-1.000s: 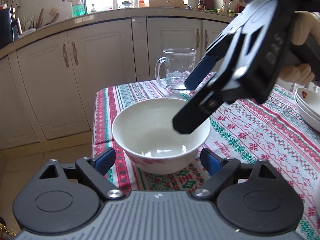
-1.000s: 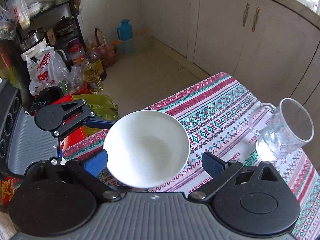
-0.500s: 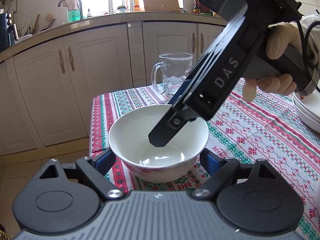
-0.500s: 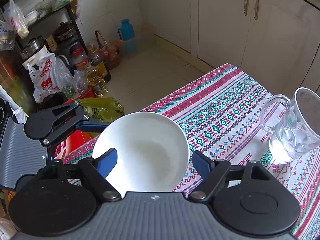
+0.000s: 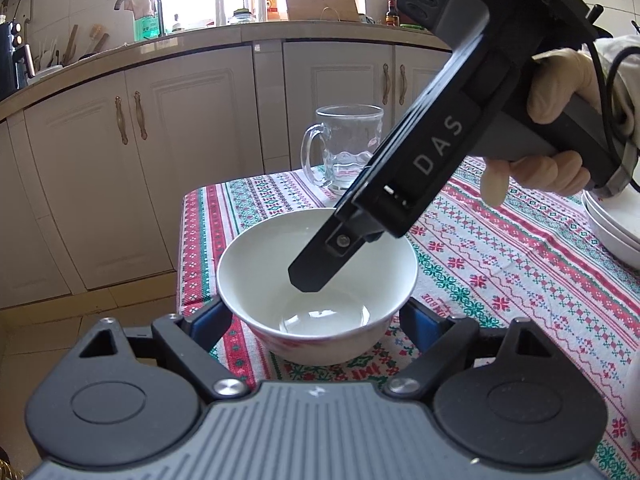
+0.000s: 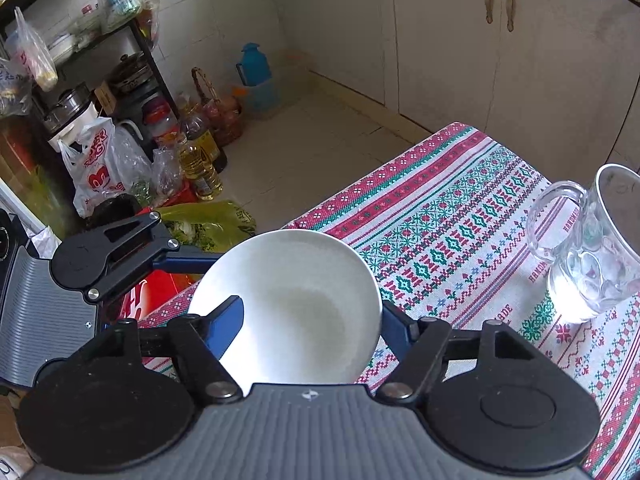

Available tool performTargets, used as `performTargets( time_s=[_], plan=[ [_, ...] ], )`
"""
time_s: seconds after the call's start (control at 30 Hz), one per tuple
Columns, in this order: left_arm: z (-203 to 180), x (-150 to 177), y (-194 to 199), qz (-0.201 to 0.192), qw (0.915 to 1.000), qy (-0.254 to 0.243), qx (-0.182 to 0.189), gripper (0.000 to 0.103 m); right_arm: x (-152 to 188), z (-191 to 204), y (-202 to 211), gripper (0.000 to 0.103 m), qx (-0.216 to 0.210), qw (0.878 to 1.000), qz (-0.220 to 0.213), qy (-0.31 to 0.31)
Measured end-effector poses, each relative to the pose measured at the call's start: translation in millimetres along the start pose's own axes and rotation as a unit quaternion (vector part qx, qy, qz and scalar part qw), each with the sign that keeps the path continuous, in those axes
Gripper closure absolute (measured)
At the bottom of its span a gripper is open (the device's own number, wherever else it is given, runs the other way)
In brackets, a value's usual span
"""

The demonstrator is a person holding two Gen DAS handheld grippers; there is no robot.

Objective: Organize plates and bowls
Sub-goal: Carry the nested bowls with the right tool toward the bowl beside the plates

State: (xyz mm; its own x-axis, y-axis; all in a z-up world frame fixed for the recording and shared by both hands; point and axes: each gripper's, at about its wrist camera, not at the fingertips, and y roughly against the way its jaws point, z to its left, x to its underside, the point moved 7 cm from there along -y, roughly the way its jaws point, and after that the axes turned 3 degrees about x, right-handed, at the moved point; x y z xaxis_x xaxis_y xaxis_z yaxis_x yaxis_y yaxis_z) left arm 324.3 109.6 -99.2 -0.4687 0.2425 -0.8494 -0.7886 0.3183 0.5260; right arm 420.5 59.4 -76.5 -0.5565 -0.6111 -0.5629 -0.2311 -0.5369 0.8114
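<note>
So the white bowl (image 5: pixel 318 292) sits near the corner of the table, on a red, green and white patterned tablecloth (image 5: pixel 500 264), and both tools are on it at once. The left gripper (image 5: pixel 316 326) straddles it from the near side, one blue pad (image 5: pixel 208 320) just beside each flank of the bowl; I can't tell whether the pads actually press on it or only sit alongside. The right gripper (image 6: pixel 308 320) comes down from above at a steep angle and its jaws have just been closing with the bowl's rim between them: one blue finger (image 6: pixel 226 322) is inside the bowl, the other is outside against the wall on the far side from the left gripper. It looks clamped on the rim. A gloved hand (image 5: pixel 556 120) holds that tool's grey handle.

Around it: a clear glass mug (image 5: pixel 346 148) with a bit of water stands further back on the cloth, apart from the bowl. A stack of white plates (image 5: pixel 612 232) peeks in at the right edge. Beyond the table edge are cream cabinets (image 5: pixel 192 136), and in the right wrist view the floor is cluttered with oil bottles (image 6: pixel 200 168), plastic bags (image 6: pixel 100 164) and a blue thermos (image 6: pixel 254 66).
</note>
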Motion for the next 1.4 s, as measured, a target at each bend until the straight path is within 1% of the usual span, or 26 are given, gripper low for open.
performTargets(
  time_s=[0.27, 0.57, 0.8, 1.03, 1.2, 1.4],
  plan=[
    [-11, -9, 18, -0.004, 0.9999, -0.010, 0.002, 0.013, 4, 8, 17, 0.025, 0.004, 1.000, -0.010, 0.000],
    [-44, -20, 55, -0.008, 0.9995, -0.028, 0.014, 0.013, 22, 27, 63, 0.025, 0.010, 0.999, -0.032, 0.001],
    [-82, -22, 88, -0.009, 0.9986, -0.044, 0.027, 0.013, 52, 43, 106, 0.025, 0.010, 0.999, -0.050, -0.005],
    [-115, -20, 116, -0.010, 0.9975, -0.058, 0.039, 0.013, 86, 64, 140, 0.025, 0.018, 0.998, -0.059, -0.006],
    [-134, -18, 130, -0.010, 0.9969, -0.062, 0.048, 0.013, 108, 77, 161, 0.025, 0.024, 0.997, -0.067, -0.006],
    [-156, -12, 142, -0.007, 0.9959, -0.056, 0.070, 0.013, 132, 90, 182, 0.025, 0.032, 0.997, -0.076, -0.007]
  ],
)
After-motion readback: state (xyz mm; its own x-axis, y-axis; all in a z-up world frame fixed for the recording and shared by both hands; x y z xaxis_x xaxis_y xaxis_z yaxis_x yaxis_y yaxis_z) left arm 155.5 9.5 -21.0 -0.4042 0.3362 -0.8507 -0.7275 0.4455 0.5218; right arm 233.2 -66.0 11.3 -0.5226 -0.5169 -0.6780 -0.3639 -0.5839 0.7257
